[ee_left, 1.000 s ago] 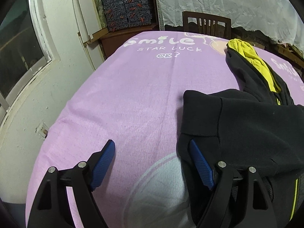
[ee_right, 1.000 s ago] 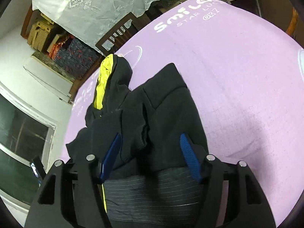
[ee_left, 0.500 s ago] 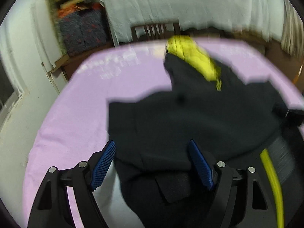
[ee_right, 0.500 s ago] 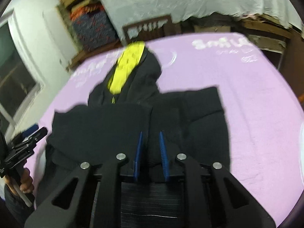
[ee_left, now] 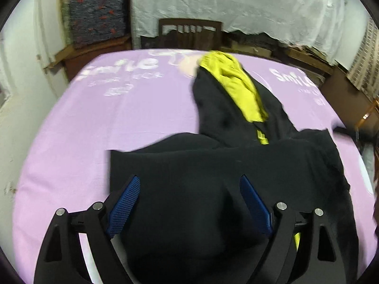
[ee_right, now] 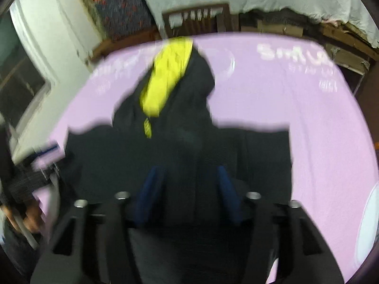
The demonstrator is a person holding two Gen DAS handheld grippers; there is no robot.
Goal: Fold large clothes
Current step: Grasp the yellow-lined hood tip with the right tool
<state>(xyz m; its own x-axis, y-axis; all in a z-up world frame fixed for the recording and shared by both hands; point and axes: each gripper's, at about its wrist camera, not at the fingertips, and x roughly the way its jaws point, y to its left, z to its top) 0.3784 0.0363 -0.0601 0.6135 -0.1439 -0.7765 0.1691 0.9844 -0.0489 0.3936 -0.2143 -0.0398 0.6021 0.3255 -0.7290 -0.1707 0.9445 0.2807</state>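
Left wrist view first: the left gripper (ee_left: 189, 203) hangs over the near half of the black hooded jacket (ee_left: 225, 177), blue pads spread wide after opening a touch further just now, cloth under the gap but nothing pinched. The jacket lies on the purple sheet (ee_left: 94, 130), sleeves folded in across the body, the hood with its yellow lining (ee_left: 236, 87) pointing away toward the wooden chair (ee_left: 189, 30). Over to the right wrist view, blurred with motion: the right gripper (ee_right: 187, 194) sits above the jacket's (ee_right: 177, 146) near middle, its jaws just parted again, pads apart and gripping nothing. Only this view shows the person's hand (ee_right: 26, 220) at the left edge and the window (ee_right: 16, 75); the sharp text printed on the sheet and the jacket's crisp left corner belong to the other camera. The risk, as I judge it: with both grippers free and low over the cloth, a pad could snag a folded sleeve and drag it open, or the next pinch could catch only the top layer, so the fold slumps when lifted.
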